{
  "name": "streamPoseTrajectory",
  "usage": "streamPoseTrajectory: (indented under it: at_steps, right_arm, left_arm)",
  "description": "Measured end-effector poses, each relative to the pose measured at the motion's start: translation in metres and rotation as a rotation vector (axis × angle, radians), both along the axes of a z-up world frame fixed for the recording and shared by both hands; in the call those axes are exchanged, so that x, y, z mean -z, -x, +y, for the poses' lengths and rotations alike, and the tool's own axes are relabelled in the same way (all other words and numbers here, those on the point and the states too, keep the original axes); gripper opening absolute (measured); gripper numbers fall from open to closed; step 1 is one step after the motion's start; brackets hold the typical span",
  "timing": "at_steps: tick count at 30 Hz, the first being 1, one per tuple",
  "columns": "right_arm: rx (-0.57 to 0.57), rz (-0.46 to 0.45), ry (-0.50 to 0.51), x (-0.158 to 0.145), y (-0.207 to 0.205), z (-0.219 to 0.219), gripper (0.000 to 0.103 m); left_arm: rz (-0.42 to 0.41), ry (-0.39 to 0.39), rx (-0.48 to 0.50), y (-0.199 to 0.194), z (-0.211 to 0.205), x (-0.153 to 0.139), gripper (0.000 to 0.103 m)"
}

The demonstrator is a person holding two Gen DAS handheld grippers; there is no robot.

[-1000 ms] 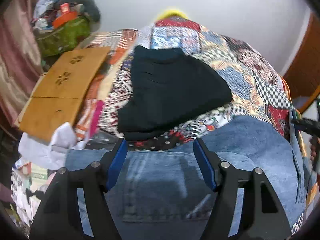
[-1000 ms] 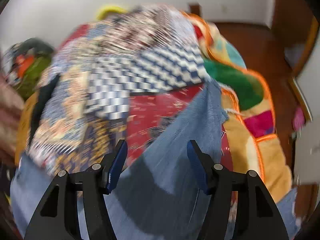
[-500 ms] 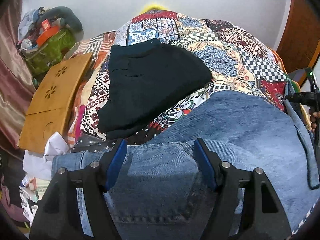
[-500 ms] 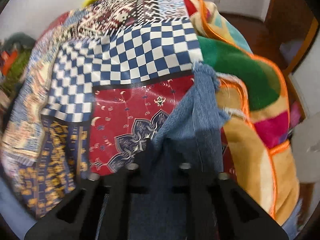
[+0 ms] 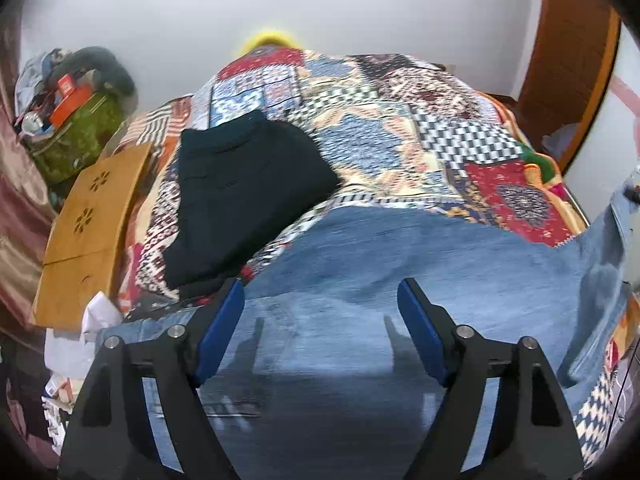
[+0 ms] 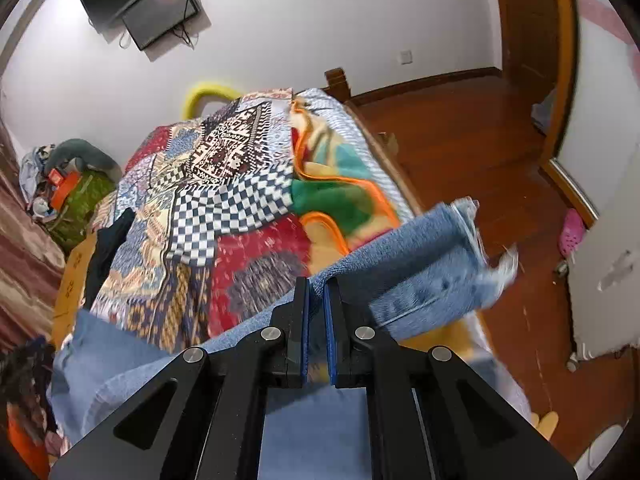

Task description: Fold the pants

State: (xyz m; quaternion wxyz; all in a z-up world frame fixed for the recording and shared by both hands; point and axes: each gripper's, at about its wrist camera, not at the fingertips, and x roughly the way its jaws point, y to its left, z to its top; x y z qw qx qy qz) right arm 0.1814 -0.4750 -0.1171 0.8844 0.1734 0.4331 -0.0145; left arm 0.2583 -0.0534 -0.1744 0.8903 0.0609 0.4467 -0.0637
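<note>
Two tongs in play, doing different jobs. We note the right tongs clenched on a fold of the blue jeans near the leg hem; the frayed cuff hangs out to the right of the grip, raised off the bed, so the leg end is evidently being carried for a lengthwise fold. Gripping just inside the hem leaves the cuff free to drape instead of bunching between the pads.

The left tongs are released, jaws spread wide, hovering over the seat and waistband end of the jeans, with nothing between the pads. We judge this hand is waiting either to pin the waist or to take its own grip while the leg comes across.

The jeans lie across the near edge of the bed, on the patchwork quilt, waist towards our left and legs running right. A folded black garment sits further up the quilt, apart from the denim and out of the folding path. A wooden lap tray lies at the left edge of the bed.

Fold looks barely begun: most of the denim is still flat in one layer.
</note>
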Motion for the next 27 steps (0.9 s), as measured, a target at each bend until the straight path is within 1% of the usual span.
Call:
streamPoseTrajectory:
  at_steps: [2, 3, 6, 8, 10, 12, 14, 15, 18, 21, 22, 26, 27]
  right_arm:
    - [0.013, 0.022, -0.008, 0.012, 0.012, -0.002, 0.009]
    - [0.021, 0.048, -0.007, 0.021, 0.021, -0.003, 0.009]
    - [0.025, 0.168, 0.008, 0.050, 0.047, -0.006, 0.012]
    - [0.062, 0.230, 0.044, 0.062, 0.059, -0.005, 0.013]
    - [0.090, 0.224, 0.042, 0.061, 0.065, -0.004, 0.015]
    - [0.123, 0.185, 0.006, 0.054, 0.066, -0.009, 0.023]
    - [0.155, 0.151, -0.020, 0.049, 0.060, -0.013, 0.042]
    - [0.166, 0.149, -0.023, 0.049, 0.054, -0.012, 0.044]
    - [0.173, 0.190, -0.039, 0.056, 0.035, -0.014, 0.045]
    - [0.184, 0.248, -0.020, 0.073, 0.014, -0.017, 0.045]
    - [0.201, 0.277, -0.020, 0.083, 0.005, -0.022, 0.045]
    - [0.264, 0.412, -0.108, 0.127, -0.013, -0.043, 0.045]
    - [0.265, 0.444, -0.124, 0.139, -0.016, -0.044, 0.044]
  left_arm:
    - [0.001, 0.008, 0.013, 0.002, -0.009, 0.000, 0.080]
    - [0.004, 0.010, 0.015, 0.003, -0.011, 0.001, 0.080]
    - [0.020, 0.009, 0.023, 0.007, -0.017, 0.007, 0.080]
    - [0.032, -0.010, 0.024, 0.009, -0.019, 0.013, 0.080]
    - [0.047, -0.021, 0.025, 0.011, -0.021, 0.019, 0.080]
    - [0.075, -0.013, 0.029, 0.012, -0.020, 0.027, 0.080]
    - [0.091, -0.016, 0.034, 0.014, -0.020, 0.036, 0.080]
    - [0.090, -0.027, 0.037, 0.016, -0.022, 0.039, 0.080]
    - [0.054, -0.070, 0.049, 0.023, -0.028, 0.044, 0.082]
    - [0.048, -0.067, 0.053, 0.023, -0.027, 0.044, 0.082]
    - [0.052, -0.057, 0.052, 0.022, -0.025, 0.044, 0.083]
    - [0.063, -0.022, 0.050, 0.021, -0.021, 0.046, 0.083]
    - [0.064, -0.017, 0.050, 0.020, -0.021, 0.046, 0.084]
